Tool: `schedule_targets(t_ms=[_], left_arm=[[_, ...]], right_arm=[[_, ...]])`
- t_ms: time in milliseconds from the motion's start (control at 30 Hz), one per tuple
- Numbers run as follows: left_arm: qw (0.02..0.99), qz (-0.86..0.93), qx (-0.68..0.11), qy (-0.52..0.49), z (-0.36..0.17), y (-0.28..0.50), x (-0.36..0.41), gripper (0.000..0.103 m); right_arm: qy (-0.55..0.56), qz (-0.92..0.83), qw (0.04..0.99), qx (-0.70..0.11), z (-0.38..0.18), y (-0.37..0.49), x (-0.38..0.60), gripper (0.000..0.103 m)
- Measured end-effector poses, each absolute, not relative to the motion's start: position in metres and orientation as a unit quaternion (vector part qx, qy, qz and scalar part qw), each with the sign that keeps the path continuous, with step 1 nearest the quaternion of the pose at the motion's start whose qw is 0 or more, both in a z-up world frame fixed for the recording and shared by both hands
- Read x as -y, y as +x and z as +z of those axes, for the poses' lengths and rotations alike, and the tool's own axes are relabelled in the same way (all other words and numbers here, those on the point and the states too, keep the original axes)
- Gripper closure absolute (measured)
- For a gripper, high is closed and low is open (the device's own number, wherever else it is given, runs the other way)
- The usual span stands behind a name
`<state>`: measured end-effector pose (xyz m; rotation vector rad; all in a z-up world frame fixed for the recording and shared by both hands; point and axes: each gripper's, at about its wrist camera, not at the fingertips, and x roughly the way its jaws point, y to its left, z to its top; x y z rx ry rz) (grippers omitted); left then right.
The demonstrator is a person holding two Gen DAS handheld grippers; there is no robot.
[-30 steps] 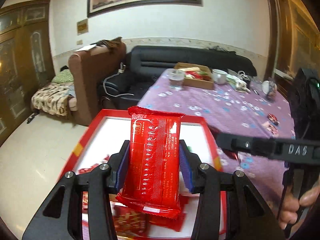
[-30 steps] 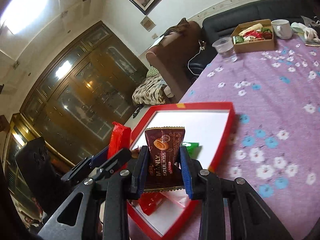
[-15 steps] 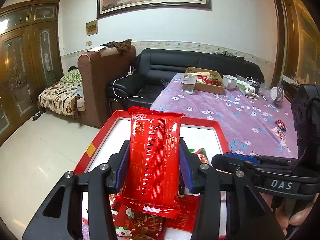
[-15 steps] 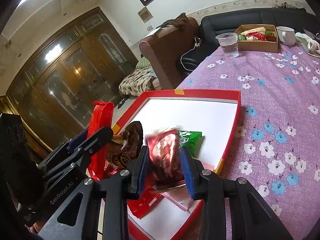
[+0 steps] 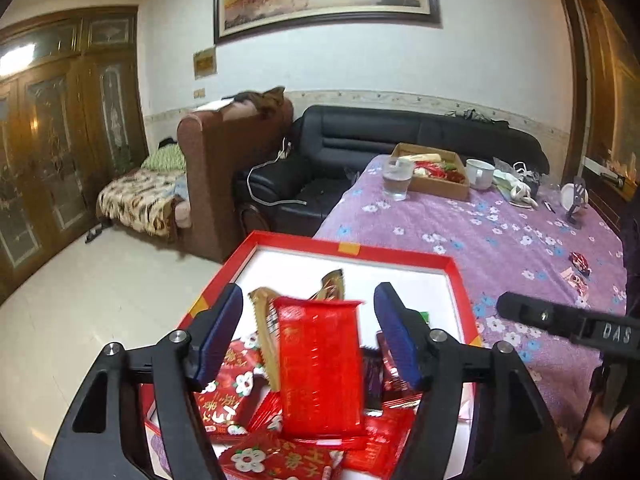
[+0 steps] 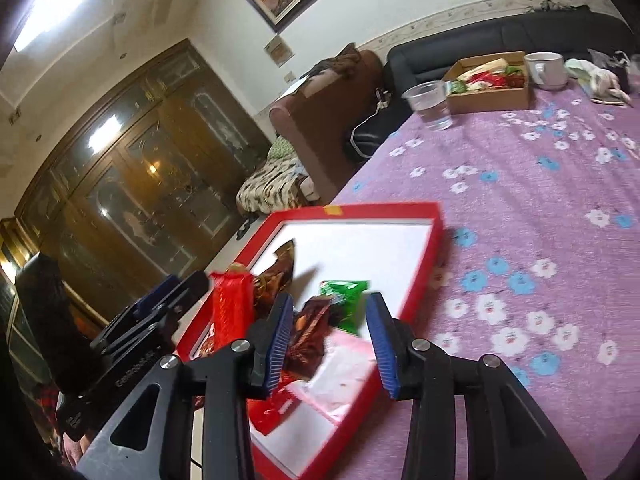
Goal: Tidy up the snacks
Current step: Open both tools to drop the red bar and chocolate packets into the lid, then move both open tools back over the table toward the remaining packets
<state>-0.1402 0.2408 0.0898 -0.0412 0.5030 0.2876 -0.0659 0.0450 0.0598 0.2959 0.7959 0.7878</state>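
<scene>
A red tray [image 5: 348, 246] with a white floor sits at the near corner of the purple table and holds several snack packets. My left gripper [image 5: 308, 332] hangs over it, jaws opening. A blurred red packet [image 5: 320, 368] is between the pads, touching neither. My right gripper [image 6: 330, 340] is just right of it over the tray [image 6: 424, 276], jaws also opening. A loose brown packet [image 6: 308, 332] lies in the tray between its fingers, beside a green packet [image 6: 344, 304]. The right wrist view also shows the red packet [image 6: 230, 308] standing on end by the left gripper's fingers [image 6: 168, 300].
At the table's far end stand a cardboard box of snacks [image 5: 432, 172], a plastic cup of water [image 5: 396, 178] and a white mug [image 5: 480, 172]. Two small wrapped candies [image 5: 578, 268] lie on the cloth at the right. A black sofa and brown armchair stand beyond the table.
The left jaws spread apart and let go of the red packet, which sinks toward the tray. The right jaws released the brown packet, which now lies in the tray, and stand wider.
</scene>
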Motion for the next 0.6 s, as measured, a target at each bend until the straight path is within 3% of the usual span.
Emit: schedule_targets(t_ms=[133, 600], left_arm=[[0.964, 0.111, -0.243, -0.001, 0.094, -0.138, -0.218, 0.024], [0.947, -0.075, -0.292, 0.109, 0.083, -0.112, -0.070, 0.024]], right_arm=[[0.163, 0.341, 0.850, -0.366, 0.063, -0.053, -0.003, 0.061], [0.243, 0.120, 0.893, -0.360, 0.066, -0.005, 0.221, 0.055]])
